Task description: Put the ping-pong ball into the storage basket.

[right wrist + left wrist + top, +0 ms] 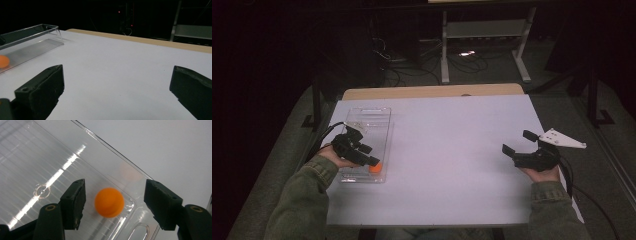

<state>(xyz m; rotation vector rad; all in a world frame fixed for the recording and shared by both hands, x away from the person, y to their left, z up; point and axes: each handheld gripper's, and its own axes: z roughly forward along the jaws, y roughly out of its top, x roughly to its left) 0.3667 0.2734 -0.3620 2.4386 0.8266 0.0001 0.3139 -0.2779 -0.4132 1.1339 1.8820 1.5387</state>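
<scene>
While over the tray, left gripper (115, 202): jaws wide apart, one on each side of the ball, touching nothing (held low above the tray's near end).
Ball (109, 202): orange, lying on the tray floor near a corner, between the left jaws but clear of both.
Tray (362, 116): clear plastic, on the left part of the table.
Right gripper (518, 146): jaws wide apart, holding nothing, low over bare table at the right, well apart from the tray.
Table (452, 150): white top.

Ball (109, 202) in tray (377, 120), table (452, 150) left side.
</scene>
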